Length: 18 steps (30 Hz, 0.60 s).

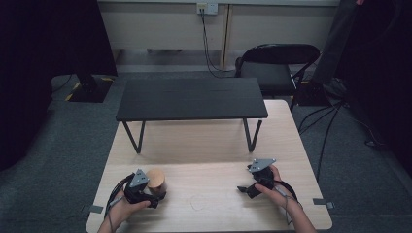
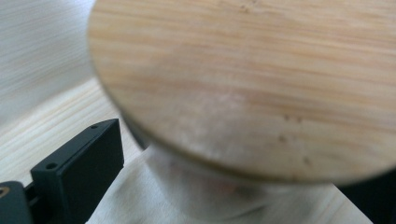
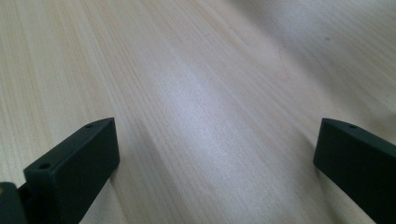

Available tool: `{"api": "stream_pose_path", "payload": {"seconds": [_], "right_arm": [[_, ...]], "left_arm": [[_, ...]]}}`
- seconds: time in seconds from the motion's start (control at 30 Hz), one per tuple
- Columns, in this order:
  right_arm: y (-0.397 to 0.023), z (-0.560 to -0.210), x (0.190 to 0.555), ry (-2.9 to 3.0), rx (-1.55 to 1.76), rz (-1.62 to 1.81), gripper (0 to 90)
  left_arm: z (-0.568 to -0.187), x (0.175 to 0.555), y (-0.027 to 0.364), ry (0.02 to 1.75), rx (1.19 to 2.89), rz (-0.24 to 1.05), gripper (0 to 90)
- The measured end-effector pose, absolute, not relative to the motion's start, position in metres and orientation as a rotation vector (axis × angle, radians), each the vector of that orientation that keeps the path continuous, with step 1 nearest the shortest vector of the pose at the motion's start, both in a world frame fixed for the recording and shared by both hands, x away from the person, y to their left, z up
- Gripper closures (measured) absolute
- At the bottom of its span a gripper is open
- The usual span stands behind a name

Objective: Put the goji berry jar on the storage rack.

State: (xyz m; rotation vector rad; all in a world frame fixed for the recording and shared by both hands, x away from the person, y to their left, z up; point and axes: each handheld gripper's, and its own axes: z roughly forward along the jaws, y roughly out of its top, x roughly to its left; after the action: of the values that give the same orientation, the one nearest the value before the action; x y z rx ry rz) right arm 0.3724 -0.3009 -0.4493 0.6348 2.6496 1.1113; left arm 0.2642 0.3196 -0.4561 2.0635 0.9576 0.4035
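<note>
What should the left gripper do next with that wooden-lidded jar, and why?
Probably shut the left gripper on the jar. In the left gripper view the wooden lid sits close above the jaws, with one jaw beside the pale body, so the jar seems already between them. The right gripper is open over bare table.

No text, label, brand, number or sign can be read in any of the views. The wall socket plate point(image 1: 207, 8) at the top centre of the high view is too small for any marking to be made out. No printing is seen on the round wooden lid point(image 2: 252, 79) in the left gripper view, and only bare wood grain is seen on the table point(image 3: 196, 93).
</note>
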Motion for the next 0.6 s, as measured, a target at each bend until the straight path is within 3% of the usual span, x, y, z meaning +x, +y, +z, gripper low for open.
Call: {"api": "stream_pose_path", "payload": {"seconds": [0.6], "right_arm": [[-0.3008, -0.4494, 0.3726, 2.650, 0.635, 1.112, 0.0]], "left_arm": [[-0.4604, 0.2660, 0.3189, 0.938, 2.049, 0.420, 22.4]]}}
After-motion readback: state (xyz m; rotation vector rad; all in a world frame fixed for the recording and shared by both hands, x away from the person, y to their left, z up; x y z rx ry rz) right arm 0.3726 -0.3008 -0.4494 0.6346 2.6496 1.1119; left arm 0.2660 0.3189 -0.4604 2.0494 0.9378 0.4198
